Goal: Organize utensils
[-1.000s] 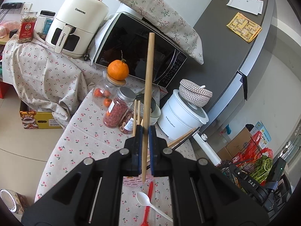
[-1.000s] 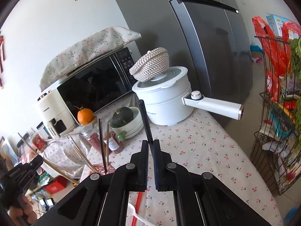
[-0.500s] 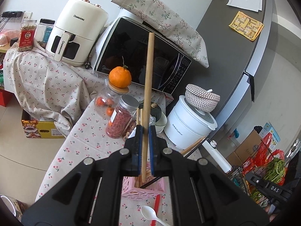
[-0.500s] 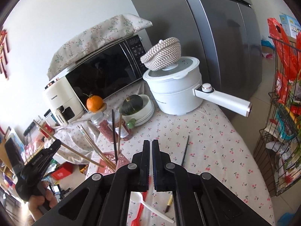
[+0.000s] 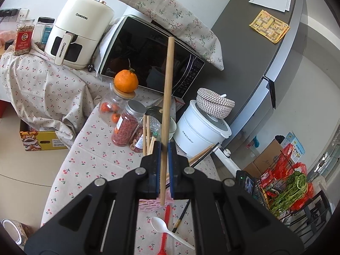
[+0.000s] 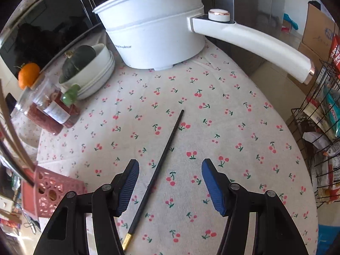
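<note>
My left gripper (image 5: 163, 146) is shut on a wooden chopstick (image 5: 167, 97) that stands almost upright, above the pink perforated utensil basket (image 5: 148, 205) with several chopsticks in it. A white spoon (image 5: 163, 226), a red utensil (image 5: 165, 231) and a black chopstick (image 5: 180, 217) lie on the cloth in front of the basket. In the right wrist view my right gripper (image 6: 170, 167) hangs low over the table with its jaws opening. The black chopstick (image 6: 161, 161) with a gold end lies on the cloth between the blue pads (image 6: 129, 182), untouched. The pink basket (image 6: 48, 193) is at the left.
A white electric pot (image 6: 153, 29) with a long handle (image 6: 255, 42) stands behind. Stacked bowls with a dark squash (image 6: 85, 63), jars (image 6: 51, 110), an orange (image 5: 125, 80), a microwave (image 5: 148, 55) and an air fryer (image 5: 78, 27) crowd the back left. A wire rack (image 6: 318, 131) flanks the table's right edge.
The right gripper let go of the black chopstick, which now lies on the cloth, then dropped low over it and spread its jaws. The left gripper still holds the wooden chopstick, barely moved.
</note>
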Motion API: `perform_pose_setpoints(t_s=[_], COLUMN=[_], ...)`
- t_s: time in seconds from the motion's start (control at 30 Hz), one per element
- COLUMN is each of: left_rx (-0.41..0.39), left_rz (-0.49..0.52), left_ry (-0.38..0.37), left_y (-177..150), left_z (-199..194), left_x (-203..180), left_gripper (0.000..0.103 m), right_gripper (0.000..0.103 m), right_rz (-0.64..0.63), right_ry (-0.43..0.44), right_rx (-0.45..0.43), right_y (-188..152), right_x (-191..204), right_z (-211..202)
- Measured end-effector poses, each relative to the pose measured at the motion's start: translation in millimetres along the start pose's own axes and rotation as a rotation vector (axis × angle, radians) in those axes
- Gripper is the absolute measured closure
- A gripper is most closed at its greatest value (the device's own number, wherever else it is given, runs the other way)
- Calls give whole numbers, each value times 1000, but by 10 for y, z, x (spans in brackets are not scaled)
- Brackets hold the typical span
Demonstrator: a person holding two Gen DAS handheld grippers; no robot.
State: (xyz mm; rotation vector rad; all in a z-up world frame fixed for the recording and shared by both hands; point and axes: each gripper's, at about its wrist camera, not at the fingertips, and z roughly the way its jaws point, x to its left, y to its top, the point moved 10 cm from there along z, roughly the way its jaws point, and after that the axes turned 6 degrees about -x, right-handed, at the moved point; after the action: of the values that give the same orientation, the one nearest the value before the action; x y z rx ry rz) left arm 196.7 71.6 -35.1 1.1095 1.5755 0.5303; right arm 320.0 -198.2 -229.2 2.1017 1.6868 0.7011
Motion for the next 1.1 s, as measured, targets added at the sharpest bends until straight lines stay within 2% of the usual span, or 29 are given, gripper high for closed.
perform_pose_setpoints(t_s=[0.13,0.17,0.23,0.3,0.33,0.43,0.53,0.83,1.1], left_rx=[21,27,39,46,49,56,62,67,51], left_rz=[29,32,37,43,44,50,67,88,131], left_ry=[6,6,6,5,5,2,1,-2,-12], left_y=[-59,-74,-102,-125,-133,-160,-198,-253,-278], left_z=[34,43,58,67,69,69,74,85,51], left_x=[-1,1,-3,-9,-18,-48,-78,-148,-256], left_gripper=[96,96,96,96,96,96,96,96,96], right_gripper=[48,50,73,91,93,97,98,98,98], right_rz=[-13,-38,-93,-128,-143,-119,-103,-91,-101], right_ry=[-60,-89,-121,-80,-80,-21,28,161,252], right_rx=[52,19,16,23,28,41,14,-180,-334], right_y=[-116,-90,-110,-136,-149,-208,-212,26,39], right_x=[30,47,101,199,216,227,211,385,540], right_z=[329,335,357,356,348,314,160,-919,-1771])
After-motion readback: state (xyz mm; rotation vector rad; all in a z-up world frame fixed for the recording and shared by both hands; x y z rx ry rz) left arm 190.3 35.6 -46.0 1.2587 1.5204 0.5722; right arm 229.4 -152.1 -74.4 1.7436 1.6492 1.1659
